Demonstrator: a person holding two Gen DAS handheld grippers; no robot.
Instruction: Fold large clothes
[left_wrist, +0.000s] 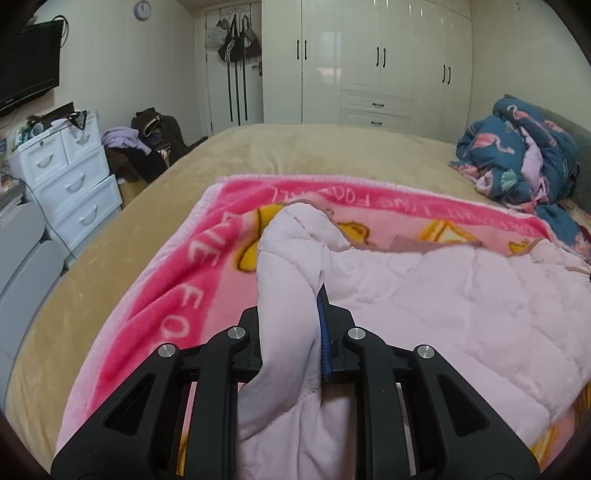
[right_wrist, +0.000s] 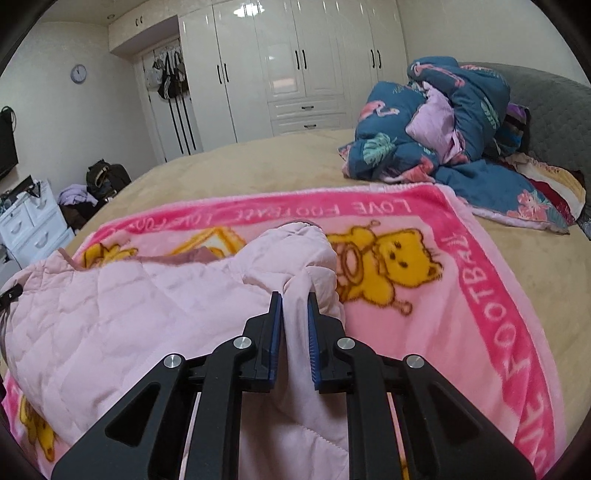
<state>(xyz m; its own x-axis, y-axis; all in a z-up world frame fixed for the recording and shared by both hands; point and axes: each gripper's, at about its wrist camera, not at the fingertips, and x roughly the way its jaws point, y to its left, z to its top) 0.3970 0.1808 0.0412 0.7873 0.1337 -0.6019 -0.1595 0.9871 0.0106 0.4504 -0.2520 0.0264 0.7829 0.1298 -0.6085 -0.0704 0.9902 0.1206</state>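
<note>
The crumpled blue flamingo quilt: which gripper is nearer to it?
Right. The right gripper grips the pink jacket on the side toward the quilt; the left gripper grips its far side.

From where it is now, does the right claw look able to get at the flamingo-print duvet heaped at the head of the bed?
Probably not right away: the right claw is shut on the pink quilted jacket, and the flamingo-print duvet lies beyond the pink blanket.

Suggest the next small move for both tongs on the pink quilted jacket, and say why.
Probably lift both ends together and carry them forward across the jacket's body. The left tongs and right tongs each pinch a bunched part of the pink quilted jacket, while the rest lies spread on the pink blanket, so a fold looks ready to start.
</note>
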